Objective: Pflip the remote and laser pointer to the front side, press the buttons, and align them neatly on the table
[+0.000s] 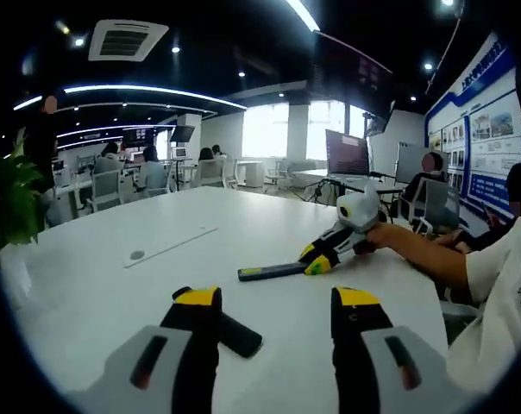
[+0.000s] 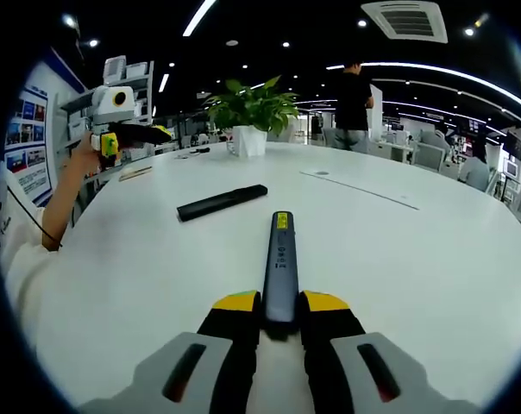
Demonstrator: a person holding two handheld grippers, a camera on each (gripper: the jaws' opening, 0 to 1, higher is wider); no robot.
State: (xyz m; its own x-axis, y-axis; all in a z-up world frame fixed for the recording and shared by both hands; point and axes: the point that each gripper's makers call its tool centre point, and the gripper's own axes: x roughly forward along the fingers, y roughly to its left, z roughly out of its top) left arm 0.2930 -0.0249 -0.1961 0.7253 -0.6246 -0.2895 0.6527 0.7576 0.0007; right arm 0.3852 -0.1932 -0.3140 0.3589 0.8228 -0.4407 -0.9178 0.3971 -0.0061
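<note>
My right gripper is shut on the near end of the slim dark grey laser pointer, which lies along the white table with a yellow-green patch near its far end. In the left gripper view that gripper holds the laser pointer at mid table. The black remote lies flat beyond and to the left, plain side up. My left gripper is open above the table, with the remote partly hidden behind its left jaw. In the right gripper view a hand holds the left gripper raised at far left.
A potted plant stands at the table's far side. A long cable slot runs across the tabletop. The person's bare forearm reaches in over the table edge. Chairs, desks and seated people fill the room behind.
</note>
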